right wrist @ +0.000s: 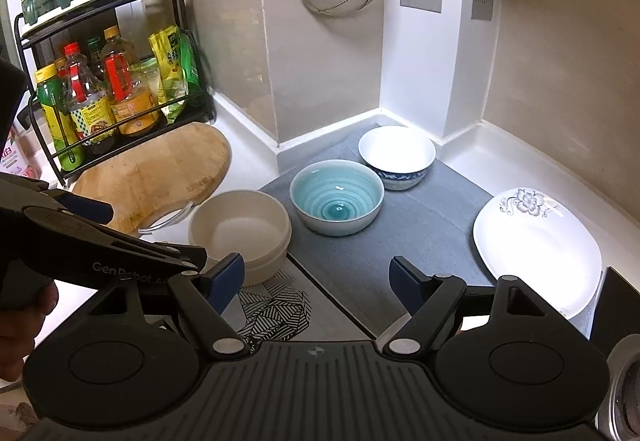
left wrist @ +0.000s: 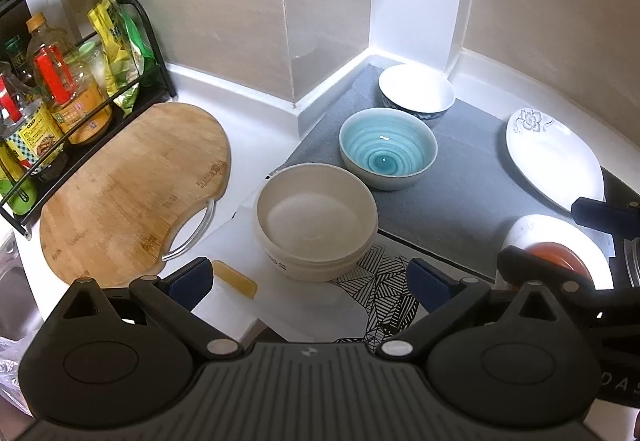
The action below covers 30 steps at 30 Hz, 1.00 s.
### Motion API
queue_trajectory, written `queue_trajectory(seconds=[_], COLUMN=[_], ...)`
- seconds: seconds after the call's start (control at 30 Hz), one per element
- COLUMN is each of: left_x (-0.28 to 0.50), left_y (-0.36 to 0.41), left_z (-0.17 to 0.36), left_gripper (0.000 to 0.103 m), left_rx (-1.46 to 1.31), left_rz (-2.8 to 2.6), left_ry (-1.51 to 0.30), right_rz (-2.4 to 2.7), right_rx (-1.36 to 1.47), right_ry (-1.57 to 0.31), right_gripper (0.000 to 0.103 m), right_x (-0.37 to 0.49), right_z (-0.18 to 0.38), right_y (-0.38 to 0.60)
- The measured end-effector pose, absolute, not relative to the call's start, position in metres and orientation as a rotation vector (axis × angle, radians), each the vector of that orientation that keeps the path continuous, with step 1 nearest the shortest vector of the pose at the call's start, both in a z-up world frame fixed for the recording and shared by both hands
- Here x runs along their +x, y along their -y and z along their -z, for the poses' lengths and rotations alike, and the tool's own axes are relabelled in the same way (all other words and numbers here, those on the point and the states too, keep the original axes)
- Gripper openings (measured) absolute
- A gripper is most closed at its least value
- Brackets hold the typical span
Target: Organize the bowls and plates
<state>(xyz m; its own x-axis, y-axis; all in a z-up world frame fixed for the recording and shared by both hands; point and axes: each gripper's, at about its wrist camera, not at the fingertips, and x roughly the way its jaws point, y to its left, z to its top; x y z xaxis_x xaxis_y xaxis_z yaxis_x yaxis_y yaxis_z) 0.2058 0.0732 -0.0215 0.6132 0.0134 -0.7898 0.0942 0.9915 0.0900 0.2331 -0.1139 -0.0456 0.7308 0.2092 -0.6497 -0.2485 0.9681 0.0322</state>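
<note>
On grey mat: teal ribbed bowl, white blue-rimmed bowl at 1 o'clock, unstacked; both tools open, empty.

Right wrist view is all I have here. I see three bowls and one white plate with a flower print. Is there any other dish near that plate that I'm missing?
Observer: Yes. The left wrist view shows a second white plate just in front of the flowered plate, with something red-orange on it.
Operator: Is my right gripper touching either plate?
Observer: One blue fingertip shows over the flowered plate's near edge; whether it touches, I cannot tell.
Operator: And the left gripper, is it holding anything?
Observer: No. The left gripper is open and empty, with the cream bowl just ahead of its fingers.
</note>
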Motion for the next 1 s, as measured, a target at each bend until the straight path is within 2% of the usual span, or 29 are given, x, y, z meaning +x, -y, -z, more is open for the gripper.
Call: queue_trajectory(seconds=[1.0], left_x=[0.228], left_y=[-0.055], left_z=[0.04], left_gripper=[0.103], left_rx=[0.171], left_rz=[0.138], left_ry=[-0.957], right_rz=[-0.163], right_rx=[-0.004], right_ry=[-0.76], right_gripper=[0.082], right_x=[0.239], right_z=[0.058], right_y=[0.132])
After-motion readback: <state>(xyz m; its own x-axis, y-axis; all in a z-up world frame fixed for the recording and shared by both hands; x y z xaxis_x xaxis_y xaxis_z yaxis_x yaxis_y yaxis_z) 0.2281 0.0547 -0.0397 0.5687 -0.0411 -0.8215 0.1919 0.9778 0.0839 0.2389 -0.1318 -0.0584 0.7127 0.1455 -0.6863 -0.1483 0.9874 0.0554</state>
